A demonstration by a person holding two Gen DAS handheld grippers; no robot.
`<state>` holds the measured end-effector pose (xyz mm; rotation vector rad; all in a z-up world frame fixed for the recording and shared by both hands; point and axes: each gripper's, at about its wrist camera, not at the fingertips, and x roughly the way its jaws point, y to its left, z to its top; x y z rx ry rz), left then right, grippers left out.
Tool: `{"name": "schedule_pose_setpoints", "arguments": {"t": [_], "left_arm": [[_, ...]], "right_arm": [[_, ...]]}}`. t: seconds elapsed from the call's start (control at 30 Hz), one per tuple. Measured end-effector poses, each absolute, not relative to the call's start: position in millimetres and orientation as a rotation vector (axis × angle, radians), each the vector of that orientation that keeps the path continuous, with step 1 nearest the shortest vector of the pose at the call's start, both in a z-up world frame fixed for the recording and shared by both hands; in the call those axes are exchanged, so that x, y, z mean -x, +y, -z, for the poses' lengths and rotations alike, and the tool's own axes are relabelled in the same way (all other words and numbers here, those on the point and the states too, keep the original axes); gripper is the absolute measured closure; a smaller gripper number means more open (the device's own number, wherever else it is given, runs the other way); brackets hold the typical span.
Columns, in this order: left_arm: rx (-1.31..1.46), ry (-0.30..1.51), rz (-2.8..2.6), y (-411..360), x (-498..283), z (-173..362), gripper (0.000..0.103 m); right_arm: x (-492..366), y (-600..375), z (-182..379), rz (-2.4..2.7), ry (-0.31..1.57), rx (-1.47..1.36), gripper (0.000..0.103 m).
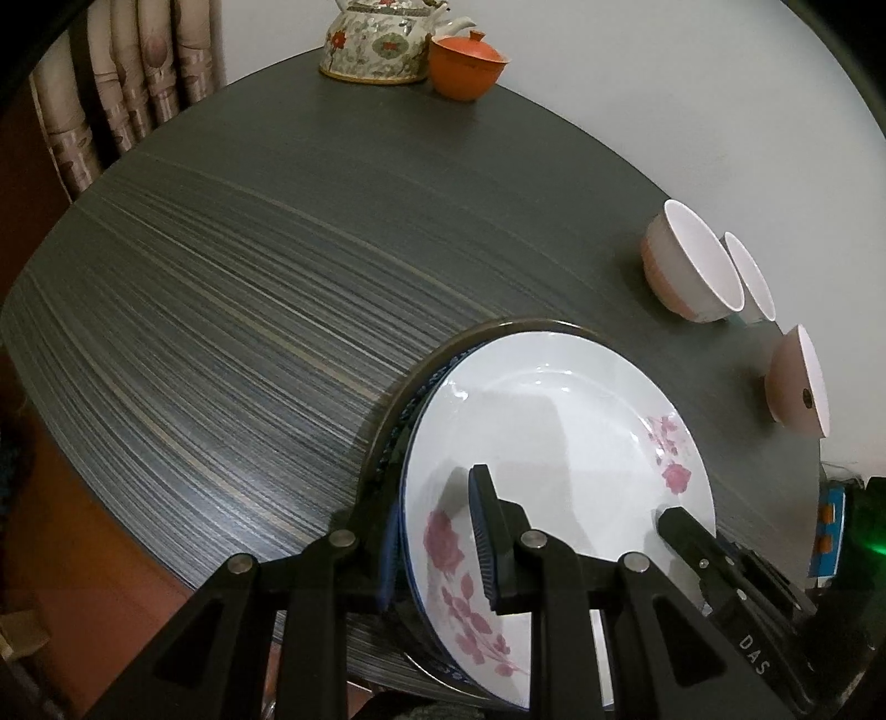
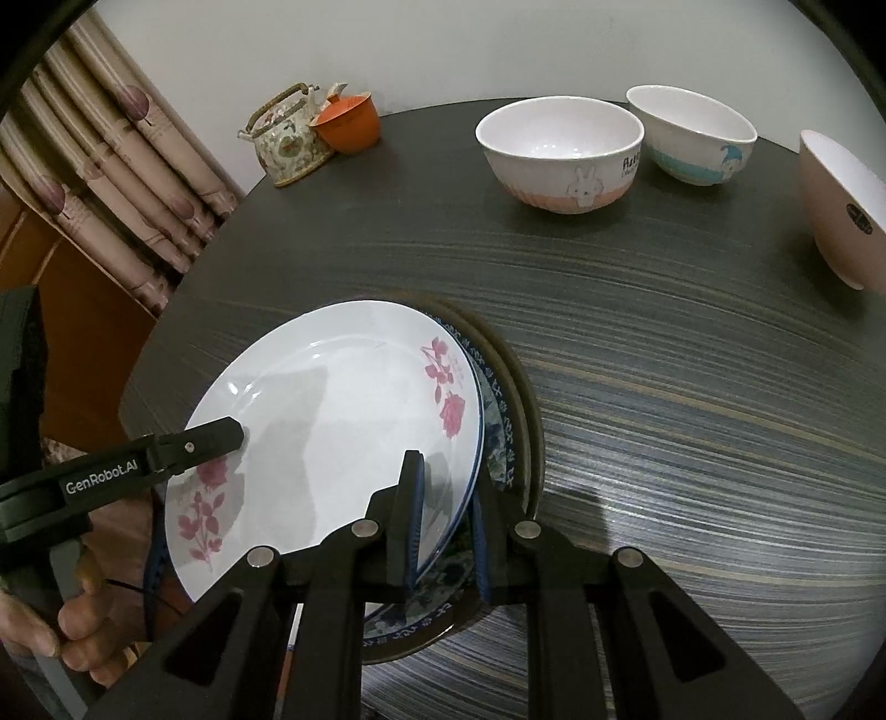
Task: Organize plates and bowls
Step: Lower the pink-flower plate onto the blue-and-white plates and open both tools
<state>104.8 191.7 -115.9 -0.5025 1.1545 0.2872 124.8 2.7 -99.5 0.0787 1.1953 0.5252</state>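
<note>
A white plate with pink flowers (image 1: 554, 432) (image 2: 332, 421) lies on top of a blue-patterned plate (image 2: 495, 437) and a dark-rimmed plate on the dark table. My left gripper (image 1: 437, 540) straddles the white plate's left rim, one finger over it, one under. My right gripper (image 2: 448, 526) straddles its right rim the same way. The jaws of both look closed on the rim. Three bowls stand beyond: a bunny bowl (image 2: 559, 158) (image 1: 689, 263), a blue-banded bowl (image 2: 692, 135) and a pink bowl (image 2: 841, 210) (image 1: 797, 382).
A floral teapot (image 1: 376, 44) (image 2: 285, 135) and an orange lidded cup (image 1: 468, 63) (image 2: 349, 122) stand at the table's far edge by the wall. Curtains (image 2: 111, 183) hang at the left. The table edge (image 2: 183, 288) curves close behind the plates.
</note>
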Motion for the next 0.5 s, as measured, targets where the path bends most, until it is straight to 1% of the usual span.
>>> {"name": "schedule_pose_setpoints", "arguments": {"t": [0.33, 0.5], "left_arm": [[0.477, 1.161, -0.289, 181.1, -108.3, 117.8, 0.080], [0.487, 1.158, -0.285, 178.6, -109.6, 120.5, 0.076]], "right_arm": [[-125.3, 7.6, 103.5, -0.511, 1.220, -0.066, 0.085], [-124.3, 11.7, 105.7, -0.503, 1.229, -0.061, 0.082]]}}
